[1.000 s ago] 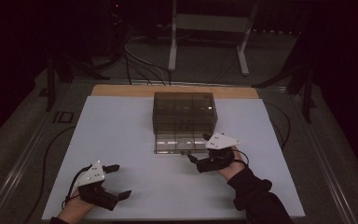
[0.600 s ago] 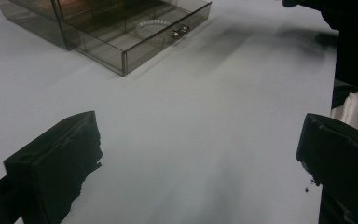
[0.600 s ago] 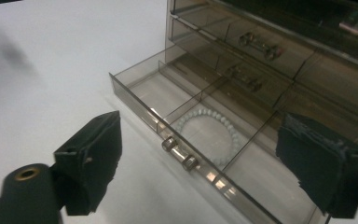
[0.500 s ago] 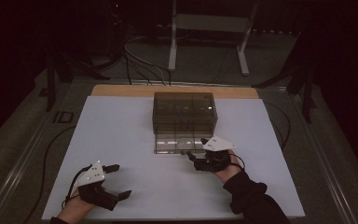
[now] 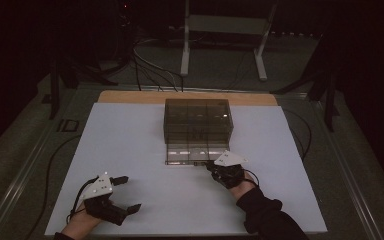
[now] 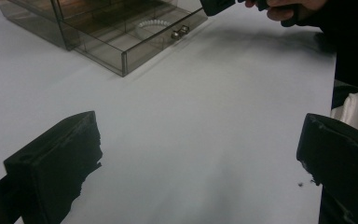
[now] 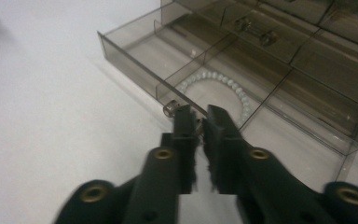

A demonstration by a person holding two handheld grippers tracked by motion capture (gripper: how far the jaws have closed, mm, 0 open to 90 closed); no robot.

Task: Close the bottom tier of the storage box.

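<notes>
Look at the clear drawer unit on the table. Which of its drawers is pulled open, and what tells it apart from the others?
The bottom drawer: it alone juts out toward the person, showing a white bead bracelet inside, with the right gripper shut at its front knob. The upper drawers sit flush.

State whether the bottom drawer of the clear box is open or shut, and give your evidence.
Open: the bottom drawer juts out from the clear box onto the table, exposing a bead bracelet inside.

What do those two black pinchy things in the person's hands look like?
Each one is a black tool with two chunky jaws. The left gripper and the right gripper both carry a pale three-cornered plate on top, and a thin black cable trails from each. Seen close in the right gripper view, the arms have small brass-coloured rivets. The person wears a dark sleeve on the right arm.
</notes>
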